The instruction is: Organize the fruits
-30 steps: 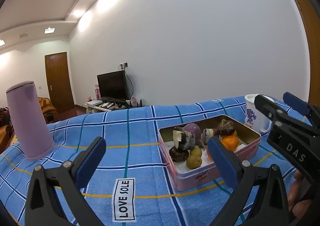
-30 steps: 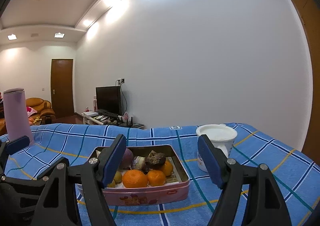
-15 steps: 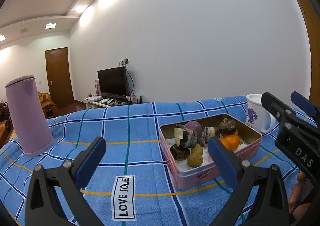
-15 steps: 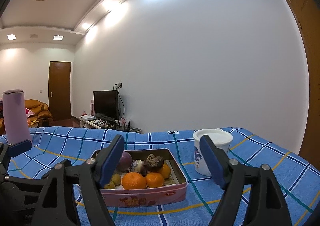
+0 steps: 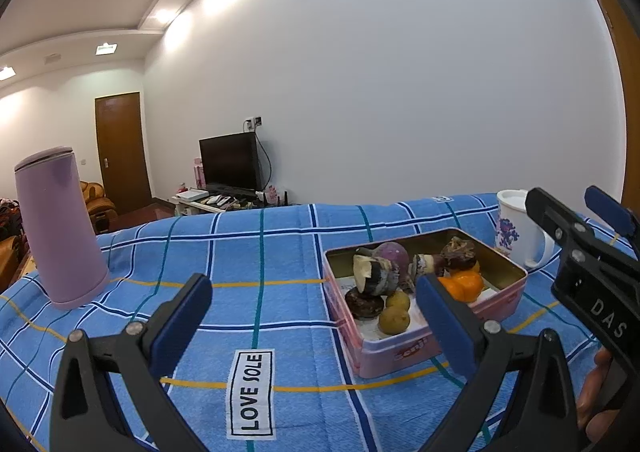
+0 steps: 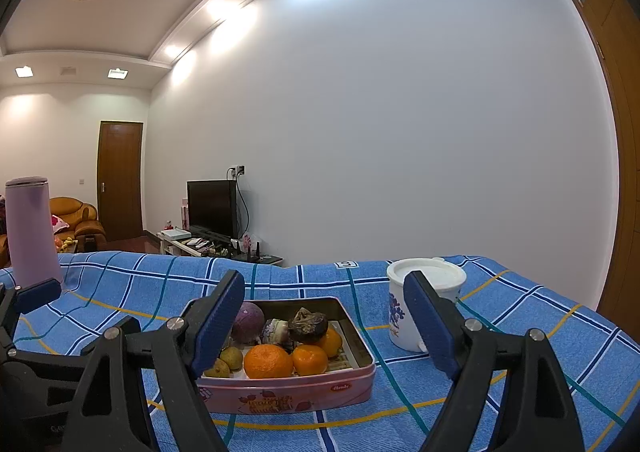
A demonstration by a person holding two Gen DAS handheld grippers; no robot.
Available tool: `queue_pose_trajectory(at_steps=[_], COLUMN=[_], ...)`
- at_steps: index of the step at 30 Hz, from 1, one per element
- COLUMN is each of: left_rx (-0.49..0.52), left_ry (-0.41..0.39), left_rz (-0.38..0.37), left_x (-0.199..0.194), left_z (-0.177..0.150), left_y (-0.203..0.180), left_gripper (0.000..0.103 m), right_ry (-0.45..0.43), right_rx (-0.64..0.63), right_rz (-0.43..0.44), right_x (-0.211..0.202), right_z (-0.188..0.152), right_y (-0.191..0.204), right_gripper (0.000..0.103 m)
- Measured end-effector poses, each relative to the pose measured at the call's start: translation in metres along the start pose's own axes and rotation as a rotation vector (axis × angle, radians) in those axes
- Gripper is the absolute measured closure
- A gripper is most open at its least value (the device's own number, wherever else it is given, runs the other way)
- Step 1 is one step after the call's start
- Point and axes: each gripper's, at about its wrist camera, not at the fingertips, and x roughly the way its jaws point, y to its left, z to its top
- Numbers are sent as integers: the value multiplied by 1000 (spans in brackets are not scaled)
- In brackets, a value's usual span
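Observation:
A pink tin box (image 5: 404,352) (image 6: 288,392) sits on the blue checked cloth and holds fruits. In it are oranges (image 6: 268,361) (image 5: 460,286), small green-yellow fruits (image 5: 394,320) (image 6: 231,358), a purple round fruit (image 6: 248,322) (image 5: 390,254) and dark wrinkled fruits (image 6: 308,326) (image 5: 364,302). My left gripper (image 5: 316,324) is open and empty, held above the cloth just left of the box. My right gripper (image 6: 324,328) is open and empty, in front of the box; it also shows in the left wrist view (image 5: 580,228).
A lilac flask (image 5: 60,228) (image 6: 30,232) stands at the far left. A white lidded mug with blue flowers (image 6: 416,304) (image 5: 516,228) stands right of the box. A "LOVE SOLE" label (image 5: 251,392) is on the cloth. A TV stand and sofa are beyond the table.
Both grippers have tilted up a little, so the table and box sit lower in both views. Nothing on the table has moved and both grippers stay open.

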Motion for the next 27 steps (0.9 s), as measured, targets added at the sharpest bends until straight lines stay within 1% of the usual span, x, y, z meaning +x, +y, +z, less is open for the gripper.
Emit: queue_pose_trajectory(at_steps=[27], left_rx=[-6], left_ry=[12], left_rz=[27], left_x=[0], left_z=[0], left_y=[2], left_gripper=[0], right_ry=[9], right_rx=[0], right_rz=[-3], right_x=[1], right_z=[1], right_y=[-2], right_gripper=[20])
